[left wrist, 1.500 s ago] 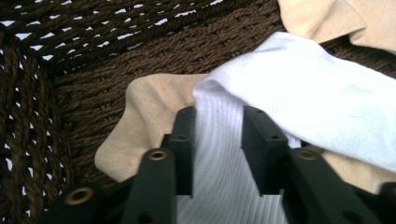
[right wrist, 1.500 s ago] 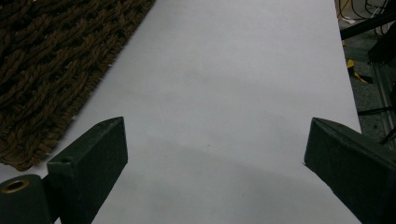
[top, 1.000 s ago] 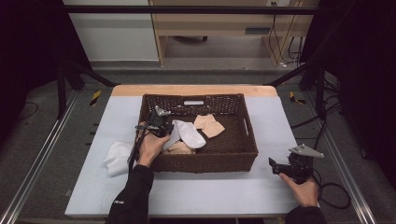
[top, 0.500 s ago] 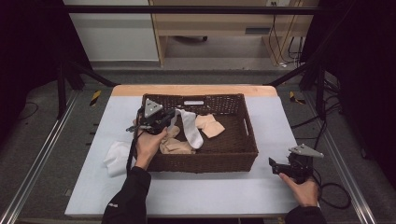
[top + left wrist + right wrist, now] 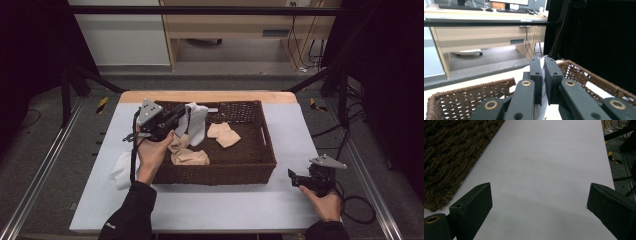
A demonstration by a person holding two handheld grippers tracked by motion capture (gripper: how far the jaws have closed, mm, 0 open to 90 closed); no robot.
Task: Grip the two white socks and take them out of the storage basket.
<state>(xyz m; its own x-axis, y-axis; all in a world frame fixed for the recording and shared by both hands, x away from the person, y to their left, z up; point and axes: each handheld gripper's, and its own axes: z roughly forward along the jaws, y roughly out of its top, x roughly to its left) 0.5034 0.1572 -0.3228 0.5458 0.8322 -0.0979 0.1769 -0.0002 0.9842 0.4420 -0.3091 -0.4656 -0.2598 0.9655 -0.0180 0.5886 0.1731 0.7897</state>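
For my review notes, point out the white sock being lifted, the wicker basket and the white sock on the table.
lifted white sock (image 5: 196, 125), high view, hanging middle
wicker basket (image 5: 267, 150), high view, right rim
white sock on the table (image 5: 121, 170), high view, centre

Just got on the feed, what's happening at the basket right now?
The person's left gripper is shut on a white sock, holding it hanging above the dark brown woven wicker basket. Several beige socks lie inside the basket, and another white cloth item sits on the pale table beside the basket's left wall. The right gripper rests near the table's right front corner, jaws wide open with nothing between them.
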